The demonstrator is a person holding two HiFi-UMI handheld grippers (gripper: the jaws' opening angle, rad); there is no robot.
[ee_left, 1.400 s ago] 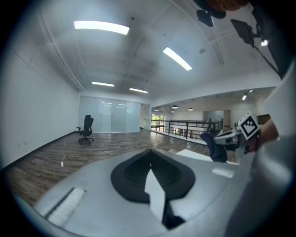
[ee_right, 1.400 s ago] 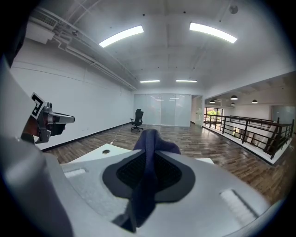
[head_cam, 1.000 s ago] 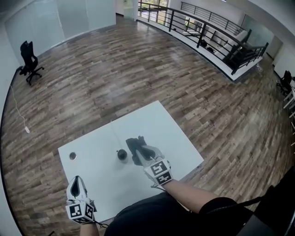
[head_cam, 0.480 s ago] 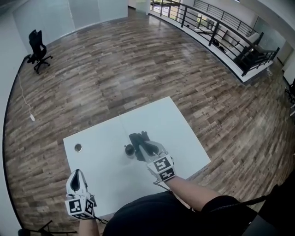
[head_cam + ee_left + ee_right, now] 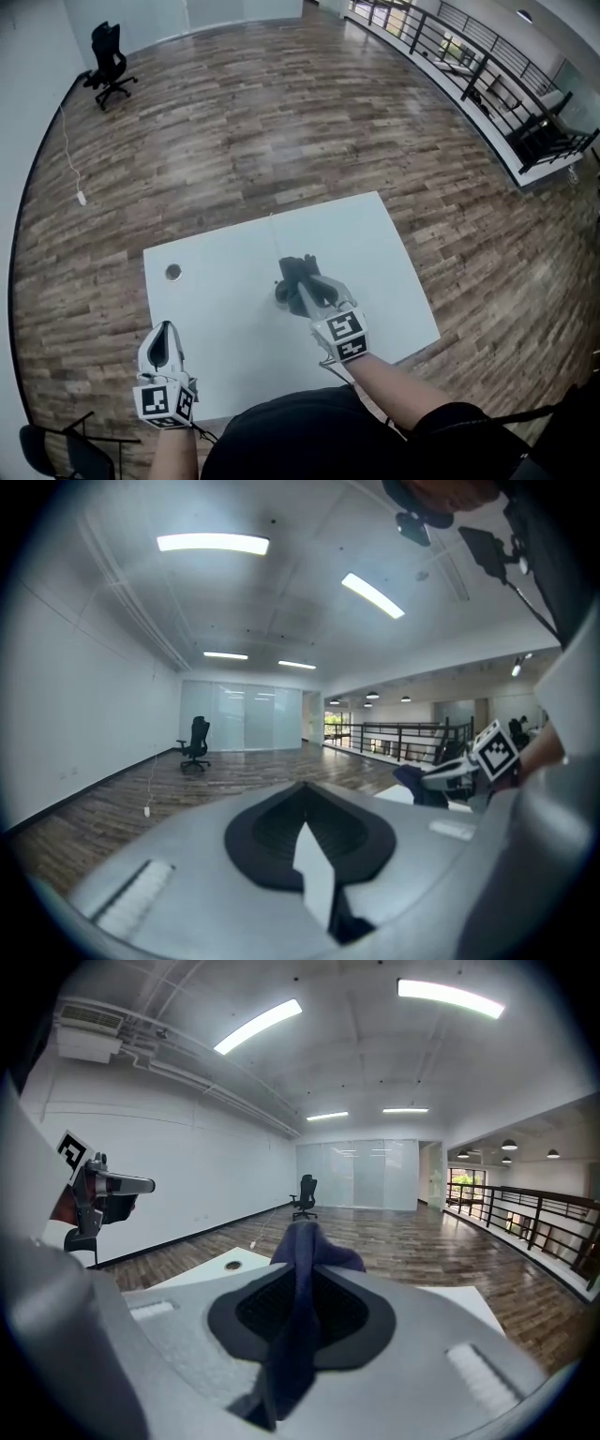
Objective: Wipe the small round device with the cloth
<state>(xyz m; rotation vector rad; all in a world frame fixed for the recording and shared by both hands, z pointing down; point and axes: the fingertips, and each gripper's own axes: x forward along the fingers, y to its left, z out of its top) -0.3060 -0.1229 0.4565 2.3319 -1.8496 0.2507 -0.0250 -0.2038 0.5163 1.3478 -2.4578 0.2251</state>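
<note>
The worktop (image 5: 216, 319) is a flat, smooth white rectangle. In the head view its long axis runs roughly from 8 to 2 o'clock. It stands on a floor (image 5: 234, 131) of mottled brown wood planks. Near its 10 o'clock corner there is a small round hole with a grey ring (image 5: 173, 272).

The small round device (image 5: 282, 295) sits near the middle of the worktop. It is a dark, compact, rounded object, and the cloth (image 5: 296, 270) and the jaws beside it partly hide it. Being round, it shows no long axis, and its facing cannot be made out.

The cloth is soft, dark blue and crumpled. It bunches up just at 1 o'clock of the device and touches it or nearly so. In the right gripper view it is a limp folded strip running straight along the jaw line and rising to a rounded hump past the tips.

The right hand-held gripper (image 5: 309, 286) has grey shells and black ribbed pads. It pinches this cloth between its jaws and points toward 11 o'clock, with its marker cube (image 5: 342, 336) at the 5 o'clock end.

The left hand-held gripper (image 5: 167, 330) is well apart, at the worktop's 8 o'clock edge. It points to 12 o'clock with its jaws pressed together to a point and nothing between them.

A black wheeled office chair (image 5: 110, 56) stands far off at 11 o'clock. A dark metal railing (image 5: 469, 56) curves along at 1 o'clock.
</note>
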